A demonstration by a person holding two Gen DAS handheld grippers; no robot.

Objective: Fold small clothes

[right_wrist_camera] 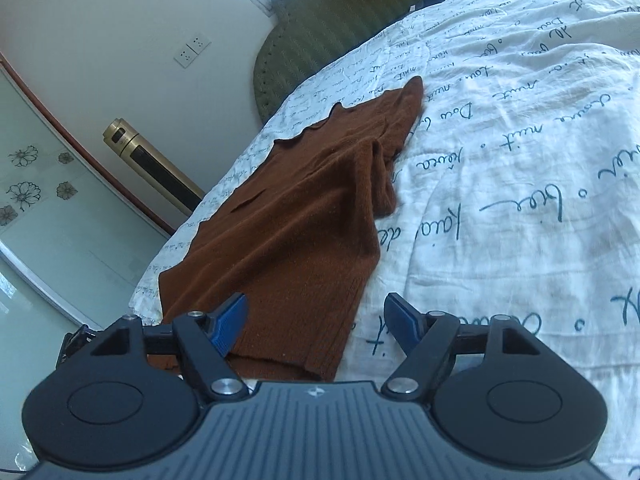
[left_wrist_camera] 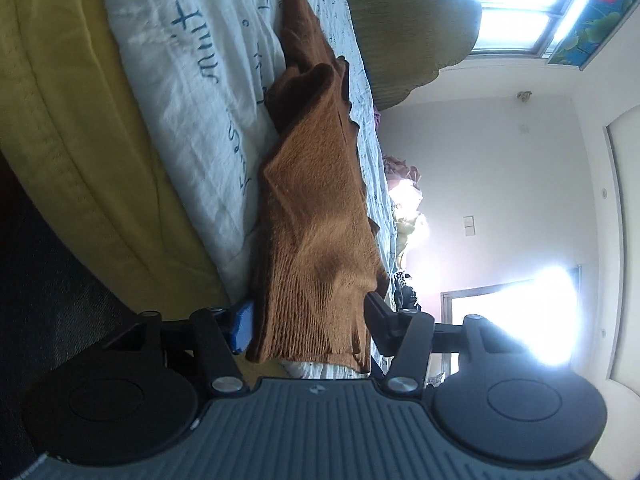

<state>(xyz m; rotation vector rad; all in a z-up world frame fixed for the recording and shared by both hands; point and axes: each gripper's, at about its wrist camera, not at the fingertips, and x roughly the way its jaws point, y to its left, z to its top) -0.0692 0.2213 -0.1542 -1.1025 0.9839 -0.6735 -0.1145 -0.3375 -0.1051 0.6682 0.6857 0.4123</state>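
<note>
Lying rumpled on the white lettered bedsheet (right_wrist_camera: pixel 500 152), the brown sweater (right_wrist_camera: pixel 288 216) runs toward 12 o'clock, its hem between both released tongs: left (left_wrist_camera: pixel 308 326), right (right_wrist_camera: pixel 316 324).

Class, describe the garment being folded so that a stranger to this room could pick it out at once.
Start at the bed with the white sheet covered in dark handwritten script. On it, toward the green headboard, lies a brown knitted sweater, partly folded lengthwise. It is the only brown, ribbed-knit item on the sheet.
</note>
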